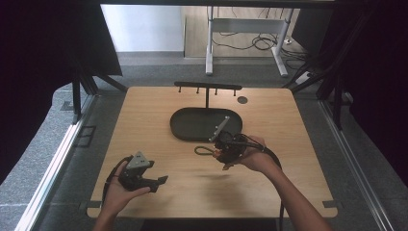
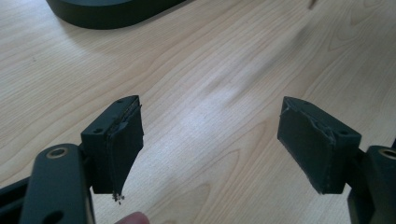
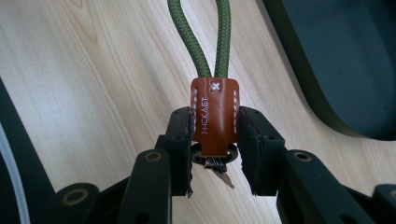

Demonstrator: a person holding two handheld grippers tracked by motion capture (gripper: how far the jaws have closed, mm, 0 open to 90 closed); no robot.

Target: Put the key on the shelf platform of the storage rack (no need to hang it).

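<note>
right gripper clamps leather tab; green cord loop points straight ahead

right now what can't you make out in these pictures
- Right gripper view: whatever hangs below the brown leather tab of the green cord loop is hidden between the right gripper jaws; the loop's top is cut off by the upper edge.
- High view: the hooks on the black rack are too small to count surely.
- Left gripper view: the dark oval tray is cut off at the top.
</note>
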